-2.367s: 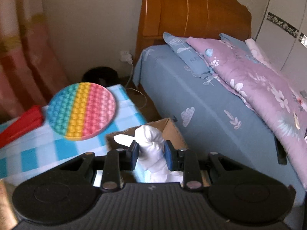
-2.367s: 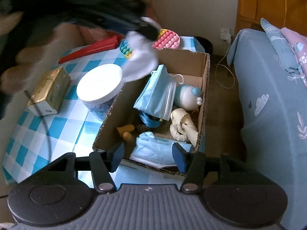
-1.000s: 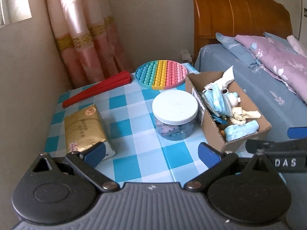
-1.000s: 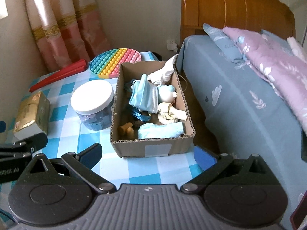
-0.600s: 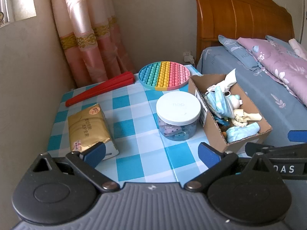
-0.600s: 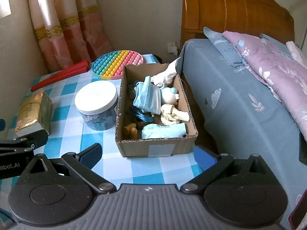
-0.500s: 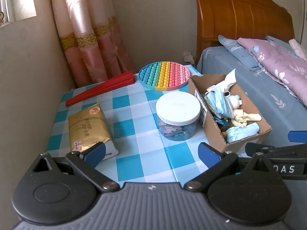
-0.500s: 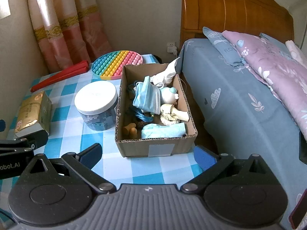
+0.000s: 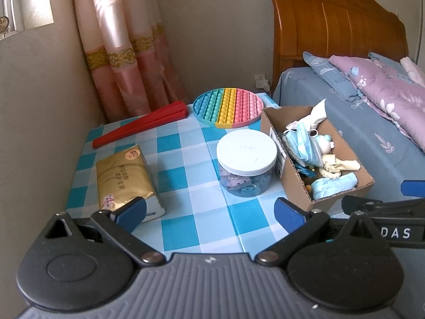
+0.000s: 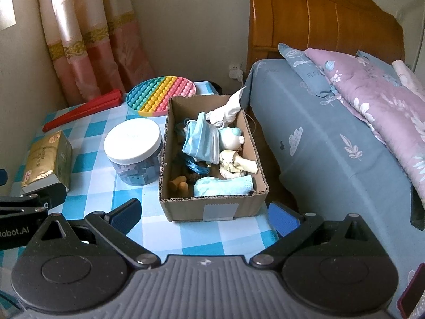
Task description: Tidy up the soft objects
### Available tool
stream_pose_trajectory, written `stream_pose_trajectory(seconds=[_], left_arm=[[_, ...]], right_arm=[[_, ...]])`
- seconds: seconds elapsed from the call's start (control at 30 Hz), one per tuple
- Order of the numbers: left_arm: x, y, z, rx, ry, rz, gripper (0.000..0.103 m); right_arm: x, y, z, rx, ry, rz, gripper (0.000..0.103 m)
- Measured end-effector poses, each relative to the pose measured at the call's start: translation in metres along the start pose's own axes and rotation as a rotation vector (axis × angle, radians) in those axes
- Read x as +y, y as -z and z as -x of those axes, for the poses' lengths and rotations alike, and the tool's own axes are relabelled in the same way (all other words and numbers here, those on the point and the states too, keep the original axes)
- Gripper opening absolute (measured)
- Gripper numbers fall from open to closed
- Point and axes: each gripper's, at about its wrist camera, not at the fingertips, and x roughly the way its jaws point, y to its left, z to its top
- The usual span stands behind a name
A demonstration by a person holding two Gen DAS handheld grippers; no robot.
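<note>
A cardboard box (image 10: 212, 214) stands at the right edge of the blue checked table (image 10: 93, 183). It holds blue face masks (image 10: 203, 138), a white cloth (image 10: 225, 111) sticking up at its far end, a small white-and-blue toy (image 10: 233, 137), a cream knotted rope (image 10: 236, 166) and other soft bits. The box also shows in the left wrist view (image 9: 292, 180). My left gripper (image 9: 209, 214) is open and empty over the table's near edge. My right gripper (image 10: 204, 216) is open and empty just in front of the box.
A white-lidded jar (image 9: 245, 159) stands left of the box. A rainbow pop mat (image 9: 228, 107) and a red folded fan (image 9: 140, 127) lie at the back, a gold tissue pack (image 9: 123, 178) at the left. The bed (image 10: 345, 146) is at the right.
The left gripper let go of the white cloth, which now lies in the box, and opened. Both grippers pulled back from the box and have held nearly still for the last half second.
</note>
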Motion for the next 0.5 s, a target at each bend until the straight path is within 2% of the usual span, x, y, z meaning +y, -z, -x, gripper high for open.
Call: stream_pose_trajectory(seconds=[0.5], left_arm=[[0.0015,0.0002,0.0005,0.001,-0.003,0.012,0.102]], right_arm=[[0.0001,0.0004,0.0021,-0.001,-0.002,0.0,0.103]])
